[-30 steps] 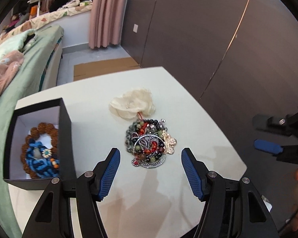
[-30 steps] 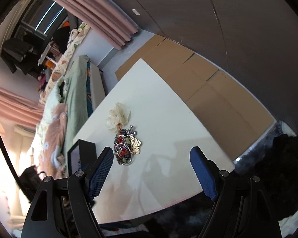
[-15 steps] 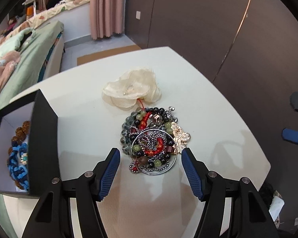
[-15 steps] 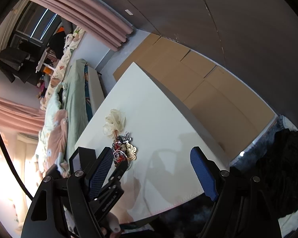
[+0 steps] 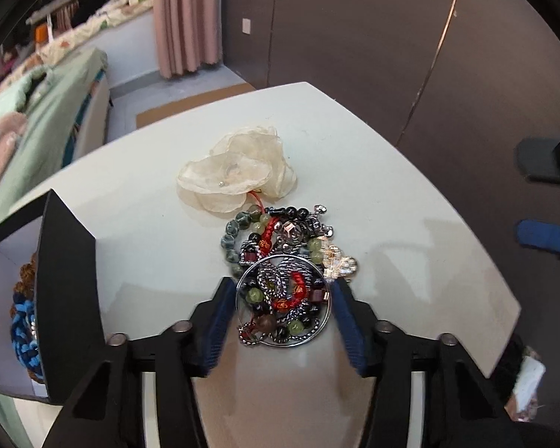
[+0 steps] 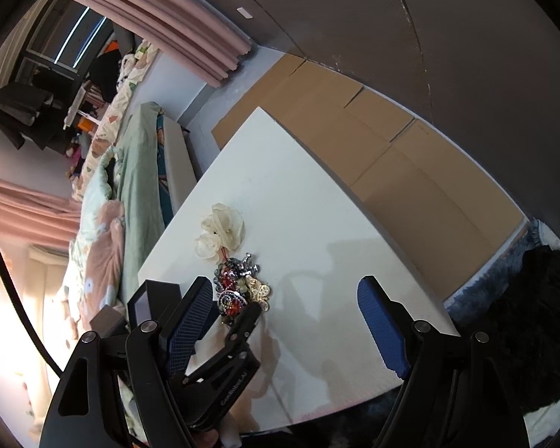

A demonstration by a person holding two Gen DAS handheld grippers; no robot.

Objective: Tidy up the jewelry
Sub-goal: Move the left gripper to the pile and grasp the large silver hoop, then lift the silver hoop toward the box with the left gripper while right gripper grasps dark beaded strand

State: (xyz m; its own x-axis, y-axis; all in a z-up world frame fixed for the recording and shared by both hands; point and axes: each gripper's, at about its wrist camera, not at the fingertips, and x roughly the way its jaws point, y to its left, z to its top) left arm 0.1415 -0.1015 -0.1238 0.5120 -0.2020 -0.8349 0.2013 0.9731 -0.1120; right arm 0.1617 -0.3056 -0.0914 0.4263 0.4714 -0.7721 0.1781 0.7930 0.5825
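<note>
Our left gripper (image 5: pixel 283 311) brackets the near edge of the jewelry heap (image 5: pixel 285 272) on the white bench (image 5: pixel 410 216), its jaws wide apart with one blue pad on either side of the silver hoop (image 5: pixel 283 300) and nothing yet held. The heap, a tangle of green and dark beads, red cord and a gold charm, lies mid-bench just in front of a cream fabric flower (image 5: pixel 237 179). At the bench's left edge an open black box (image 5: pixel 65 298) already holds a blue woven bracelet (image 5: pixel 22 332) and brown beads. Our right gripper (image 6: pixel 287 321) hangs back above the near side of the bench, jaws fully spread and empty. We judge this the reach-in for the next piece: the move ahead calls for closing on the hoop alone, then lifting slowly, since the strands look interlocked and may drag their neighbours along toward the box.
</note>
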